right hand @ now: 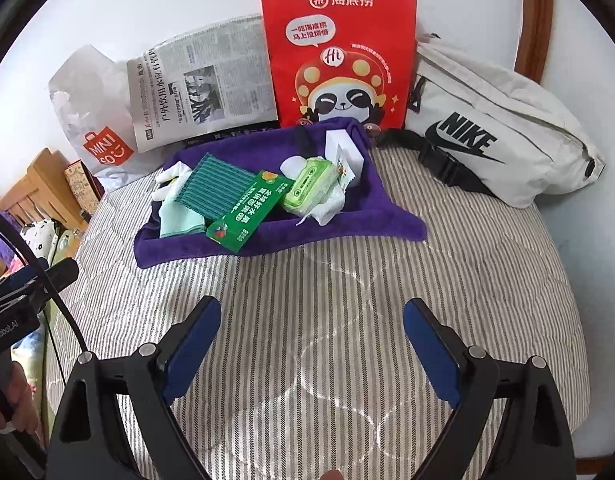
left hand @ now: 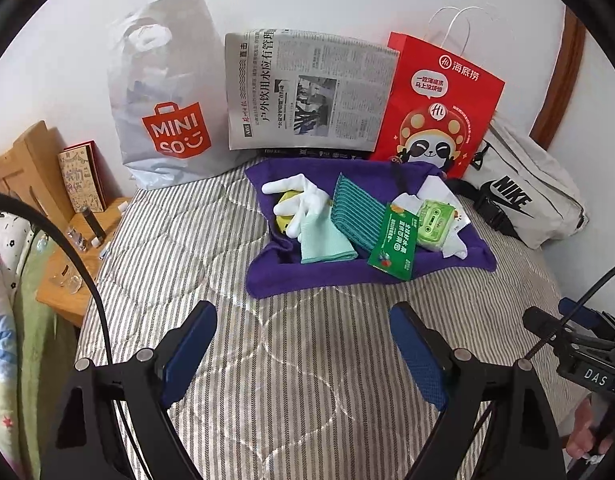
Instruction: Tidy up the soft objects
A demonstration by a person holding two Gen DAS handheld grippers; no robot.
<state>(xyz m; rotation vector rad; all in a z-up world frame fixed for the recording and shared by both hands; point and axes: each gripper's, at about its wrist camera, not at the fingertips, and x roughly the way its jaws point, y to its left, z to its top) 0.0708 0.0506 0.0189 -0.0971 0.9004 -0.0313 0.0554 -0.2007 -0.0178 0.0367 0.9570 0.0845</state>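
A purple towel (left hand: pixel 307 280) (right hand: pixel 339 232) lies on the striped bed with a pile on it: a white glove (left hand: pixel 303 200) (right hand: pixel 173 174), a mint cloth (left hand: pixel 325 242) (right hand: pixel 179 220), a dark green striped cloth (left hand: pixel 353 216) (right hand: pixel 215 188), a green packet (left hand: pixel 393 246) (right hand: pixel 247 212), a light green tissue pack (left hand: pixel 435 224) (right hand: pixel 307 192) and white cloth (right hand: pixel 327 206). My left gripper (left hand: pixel 303 344) is open and empty, just in front of the towel. My right gripper (right hand: pixel 311 344) is open and empty, a little short of the towel.
Against the wall stand a Miniso bag (left hand: pixel 167 112) (right hand: pixel 91 120), a newspaper (left hand: pixel 307 88) (right hand: pixel 203 88), a red paper bag (left hand: pixel 435 108) (right hand: pixel 339 56) and a white Nike bag (left hand: pixel 523 196) (right hand: pixel 499 132). A wooden nightstand (left hand: pixel 67 248) with small items is at left.
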